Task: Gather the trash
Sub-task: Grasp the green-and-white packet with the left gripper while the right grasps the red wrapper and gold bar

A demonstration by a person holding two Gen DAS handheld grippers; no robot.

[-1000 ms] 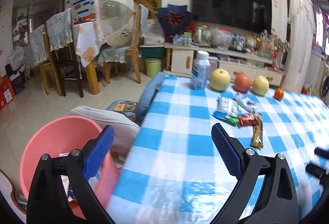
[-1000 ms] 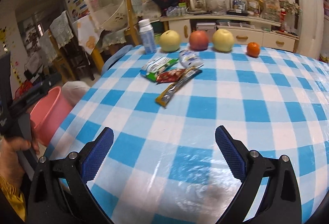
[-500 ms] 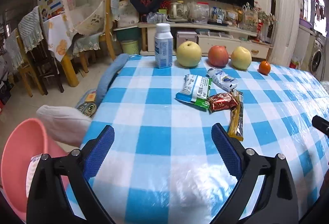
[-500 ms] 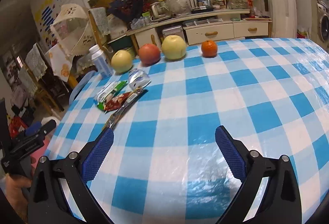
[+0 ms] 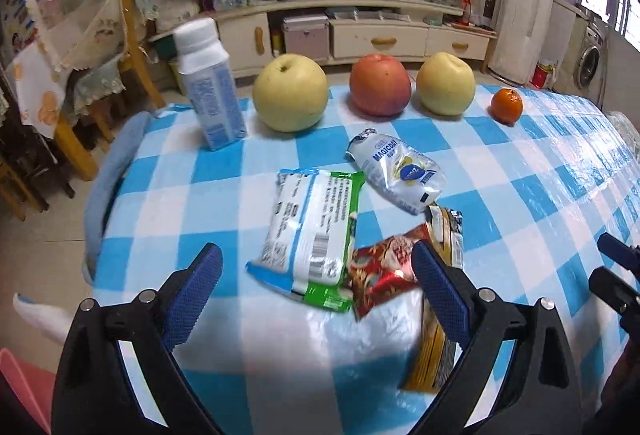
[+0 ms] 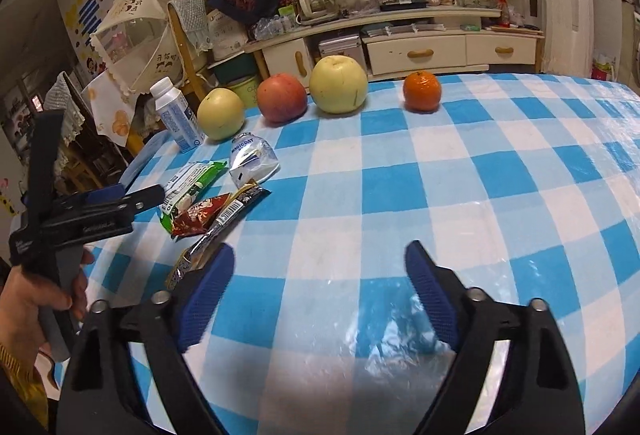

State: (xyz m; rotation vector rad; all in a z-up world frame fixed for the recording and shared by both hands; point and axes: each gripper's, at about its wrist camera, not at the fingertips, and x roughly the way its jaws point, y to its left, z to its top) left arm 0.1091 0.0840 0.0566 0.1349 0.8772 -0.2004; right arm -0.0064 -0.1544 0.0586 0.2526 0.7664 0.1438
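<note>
Four wrappers lie clustered at the centre of the left wrist view: a green-and-white packet [image 5: 310, 237], a white pouch [image 5: 398, 171], a red wrapper [image 5: 382, 273] and a long yellow bar wrapper [image 5: 438, 319]. The left hand-held gripper [image 5: 316, 295] hovers just in front of them, jaws wide apart, holding nothing. The right hand-held gripper [image 6: 316, 295], lower centre of its view, is closing over the bare checked surface [image 6: 480, 163], nothing between its jaws, with the wrappers to its upper left.
</note>
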